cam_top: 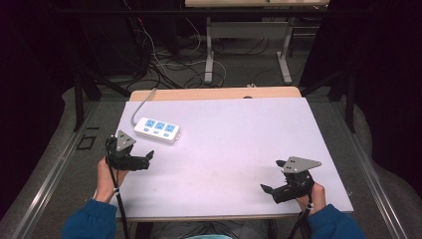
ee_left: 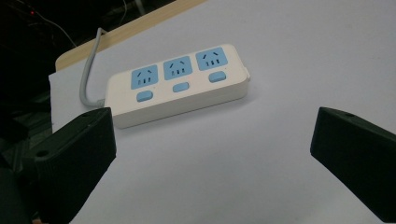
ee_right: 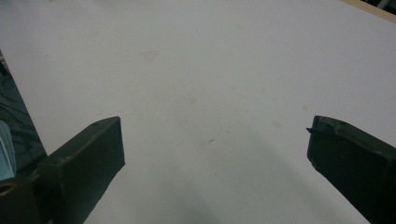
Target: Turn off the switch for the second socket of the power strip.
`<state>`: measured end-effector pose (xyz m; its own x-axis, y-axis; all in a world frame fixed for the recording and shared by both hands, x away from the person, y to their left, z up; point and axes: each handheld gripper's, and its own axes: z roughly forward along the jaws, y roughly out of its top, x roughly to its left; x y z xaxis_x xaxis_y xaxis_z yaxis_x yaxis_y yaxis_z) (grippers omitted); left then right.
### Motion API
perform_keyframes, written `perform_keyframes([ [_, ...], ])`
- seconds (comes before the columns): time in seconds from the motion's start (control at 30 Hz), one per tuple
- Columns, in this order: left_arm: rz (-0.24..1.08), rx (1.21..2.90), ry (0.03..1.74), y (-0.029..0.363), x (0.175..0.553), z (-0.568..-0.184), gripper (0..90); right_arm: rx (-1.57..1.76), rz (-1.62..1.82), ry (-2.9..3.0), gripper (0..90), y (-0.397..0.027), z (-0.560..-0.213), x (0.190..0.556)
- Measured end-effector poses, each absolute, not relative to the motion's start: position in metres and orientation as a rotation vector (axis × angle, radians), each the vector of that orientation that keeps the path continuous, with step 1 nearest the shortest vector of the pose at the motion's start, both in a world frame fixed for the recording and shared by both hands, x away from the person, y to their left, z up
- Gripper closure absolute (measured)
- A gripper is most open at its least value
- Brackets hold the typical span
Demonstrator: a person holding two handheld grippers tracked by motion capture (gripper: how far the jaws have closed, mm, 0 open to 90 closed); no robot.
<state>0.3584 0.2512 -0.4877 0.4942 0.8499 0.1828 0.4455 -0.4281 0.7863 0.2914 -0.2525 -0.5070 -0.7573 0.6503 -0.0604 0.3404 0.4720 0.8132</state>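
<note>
A white power strip (cam_top: pixel 157 129) with three blue sockets lies flat at the back left of the white tabletop (cam_top: pixel 234 144). Its grey cable (cam_top: pixel 143 103) runs off the far edge. My left gripper (cam_top: pixel 147 160) hovers just in front of the strip, open and holding nothing. In the left gripper view the strip (ee_left: pixel 180 86) sits a short way beyond the wide-spread jaws of that gripper (ee_left: pixel 214 116). My right gripper (cam_top: pixel 272 176) is near the front right corner, open over bare table. The right gripper view has its gripper (ee_right: pixel 215 126) spread wide above the plain white surface (ee_right: pixel 201 70).
A wooden strip (cam_top: pixel 214 93) edges the table's far side. Beyond it, another desk's metal legs (cam_top: pixel 209 55) stand among tangled floor cables (cam_top: pixel 169 64). Blue sleeves (cam_top: pixel 89 221) come in at the bottom. Dark floor lies off both table sides.
</note>
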Motion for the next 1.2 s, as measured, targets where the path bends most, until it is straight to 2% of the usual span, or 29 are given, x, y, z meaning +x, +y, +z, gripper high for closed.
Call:
perform_keyframes([
  [1.2,0.728,2.043,1.130,0.251,0.406,-0.488,0.1,0.824,1.186,2.371,3.4,-0.253,-0.507,0.292],
])
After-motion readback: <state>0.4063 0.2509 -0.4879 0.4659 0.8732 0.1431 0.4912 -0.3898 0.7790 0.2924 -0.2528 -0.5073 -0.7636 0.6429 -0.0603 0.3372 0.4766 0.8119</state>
